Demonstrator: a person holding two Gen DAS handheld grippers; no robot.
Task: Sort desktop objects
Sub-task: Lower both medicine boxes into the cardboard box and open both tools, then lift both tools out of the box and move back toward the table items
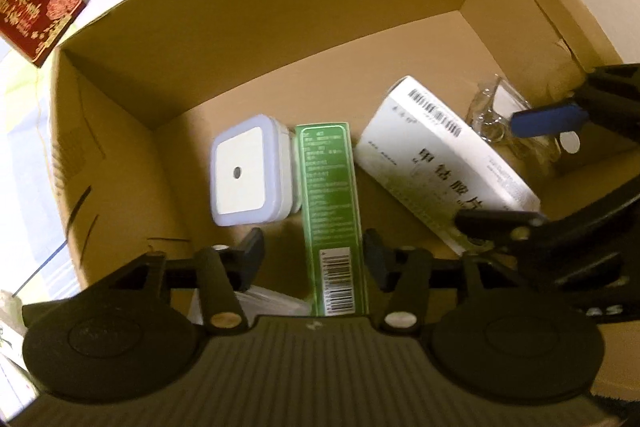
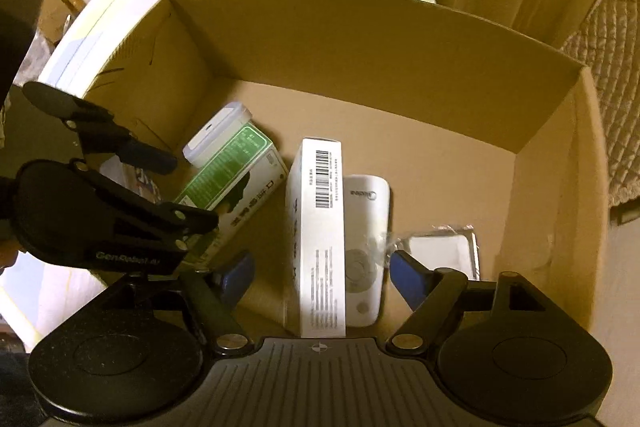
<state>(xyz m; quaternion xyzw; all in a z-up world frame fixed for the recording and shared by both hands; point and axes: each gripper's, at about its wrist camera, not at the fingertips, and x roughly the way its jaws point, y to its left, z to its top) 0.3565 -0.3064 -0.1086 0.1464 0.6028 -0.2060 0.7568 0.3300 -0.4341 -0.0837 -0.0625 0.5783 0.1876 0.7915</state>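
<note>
A green printed carton (image 1: 330,203), a white barcoded carton (image 2: 320,227) and a square white night-light (image 1: 248,171) were laid flat inside the brown cardboard box (image 1: 280,47).

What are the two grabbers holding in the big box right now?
Nothing. The left gripper has its jaws open on either side of the green box, not pressing it. The right gripper has its jaws open around the white box, clear of its sides.
</note>
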